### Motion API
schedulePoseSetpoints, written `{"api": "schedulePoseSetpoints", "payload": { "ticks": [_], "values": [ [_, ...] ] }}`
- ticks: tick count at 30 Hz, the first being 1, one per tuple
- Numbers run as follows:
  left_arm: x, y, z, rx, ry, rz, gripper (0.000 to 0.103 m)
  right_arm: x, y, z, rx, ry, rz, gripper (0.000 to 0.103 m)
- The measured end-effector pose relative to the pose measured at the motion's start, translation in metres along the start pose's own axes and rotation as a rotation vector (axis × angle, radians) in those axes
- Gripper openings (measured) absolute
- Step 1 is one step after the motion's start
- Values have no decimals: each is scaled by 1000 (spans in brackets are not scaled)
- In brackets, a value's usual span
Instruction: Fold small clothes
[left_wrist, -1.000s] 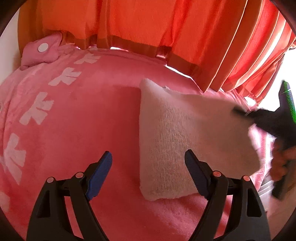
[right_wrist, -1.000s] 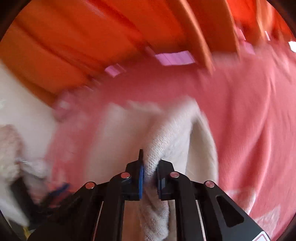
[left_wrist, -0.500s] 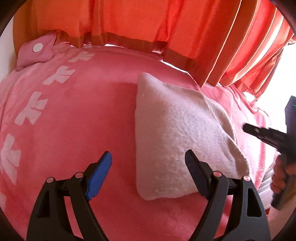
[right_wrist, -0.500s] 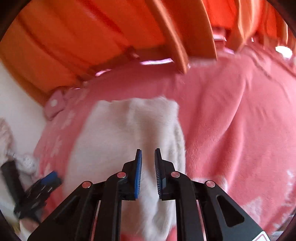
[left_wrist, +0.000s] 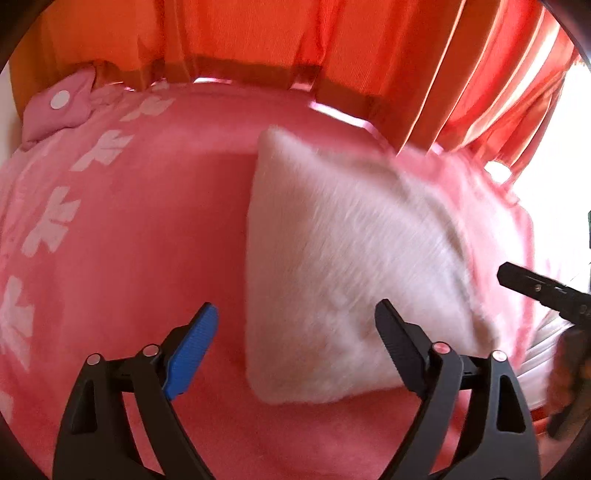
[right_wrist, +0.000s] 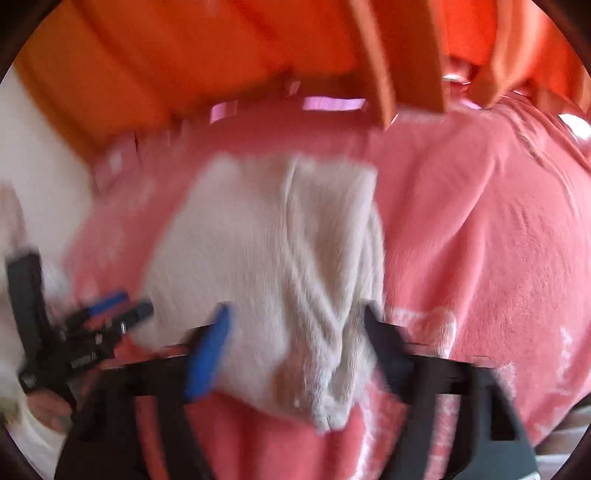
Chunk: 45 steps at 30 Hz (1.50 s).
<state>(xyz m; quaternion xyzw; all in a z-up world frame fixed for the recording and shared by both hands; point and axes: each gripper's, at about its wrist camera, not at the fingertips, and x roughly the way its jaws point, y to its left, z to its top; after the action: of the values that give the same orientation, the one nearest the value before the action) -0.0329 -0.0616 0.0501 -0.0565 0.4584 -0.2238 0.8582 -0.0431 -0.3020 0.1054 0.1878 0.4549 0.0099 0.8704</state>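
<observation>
1. A folded white knitted garment lies flat on a pink blanket – the blanket covers the whole surface that carries it. Orange curtains hang along the blanket's far edge.
2. In the left wrist view the garment sits toward the right half of the blanket, its left edge running straight from the far side to the near side and its near corner pointing at the camera.
3. The left gripper hovers over the near part of the blanket with its jaws spread wide, and they have just been opening further. The blue-padded finger stands over bare pink blanket; the dark finger stands in front of the garment's near right part. Nothing is clamped between them.
4. The right gripper is blurred in its own view, but its jaws stand wide – they have just been opening. The garment's near end lies between the two fingers without being pinched, its loose tip hanging toward the camera.
5. In the left wrist view a dark finger of the right gripper pokes in at the right edge, just beside the garment's right corner.
6. White flower-like prints run along the blanket's left side, and a pink cushion with a white dot lies in its far left corner.
</observation>
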Motion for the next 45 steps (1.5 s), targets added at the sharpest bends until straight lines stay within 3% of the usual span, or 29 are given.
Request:
{"api": "schedulePoseSetpoints", "payload": {
  "ticks": [2, 4, 8, 10, 12, 13, 14, 15, 16, 17, 19, 25, 28, 31, 33, 34, 35, 37, 38, 40, 41, 42, 43, 45],
  "values": [
    [8, 3, 12, -49, -1, -76, 90, 17, -14, 4, 85, 35, -18, 81],
    [30, 8, 23, -99, 38, -132, 91, 43, -30, 6, 175, 94, 31, 81],
    [75, 23, 25, -182, 125, -135, 93, 84, -32, 3, 167, 179, -10, 84],
    [91, 33, 22, -244, 163, -216, 96, 96, -33, 0, 197, 179, 48, 87],
    [92, 41, 21, -284, 145, -268, 96, 103, -40, -1, 254, 199, 122, 88],
    [93, 40, 22, -273, 153, -278, 92, 105, -43, 1, 266, 192, 153, 83],
    [92, 39, 23, -258, 155, -286, 88, 105, -40, 0, 255, 188, 185, 68],
    [90, 37, 24, -248, 153, -284, 81, 103, -39, 1, 252, 181, 202, 60],
    [87, 35, 28, -232, 150, -284, 75, 98, -34, 5, 241, 168, 202, 45],
    [83, 33, 31, -221, 143, -292, 64, 92, -28, 6, 224, 156, 182, 36],
    [70, 29, 41, -182, 110, -313, 48, 72, -9, 18, 164, 99, 141, 31],
    [-21, 33, 110, -75, -104, -430, 44, -16, 65, 79, 28, -180, 180, 28],
    [-65, 42, 140, -14, -233, -448, 47, -46, 96, 106, -23, -294, 230, 28],
    [-90, 59, 166, 13, -329, -427, 55, -38, 111, 127, -14, -338, 271, 31],
    [-76, 78, 177, 6, -339, -363, 67, 7, 108, 139, 31, -305, 306, 40],
    [-62, 89, 178, -5, -332, -324, 78, 27, 105, 141, 41, -282, 300, 47],
    [-38, 104, 177, -22, -312, -249, 82, 62, 98, 138, 69, -241, 255, 50],
    [12, 135, 164, -73, -240, -60, 80, 110, 83, 119, 152, -184, 153, 50],
    [25, 147, 154, -102, -214, -24, 77, 130, 76, 108, 190, -158, 102, 50],
    [46, 173, 129, -181, -172, -56, 77, 151, 73, 103, 223, -62, 87, 50],
    [53, 178, 126, -223, -127, -23, 75, 152, 77, 104, 187, -67, 132, 50],
    [57, 179, 128, -234, -96, -23, 74, 150, 81, 106, 155, -82, 122, 50],
    [55, 176, 129, -207, -108, -56, 74, 147, 88, 109, 106, -101, 73, 50],
    [53, 169, 135, -160, -154, -19, 74, 148, 99, 110, 39, -106, 34, 50]
  ]
}}
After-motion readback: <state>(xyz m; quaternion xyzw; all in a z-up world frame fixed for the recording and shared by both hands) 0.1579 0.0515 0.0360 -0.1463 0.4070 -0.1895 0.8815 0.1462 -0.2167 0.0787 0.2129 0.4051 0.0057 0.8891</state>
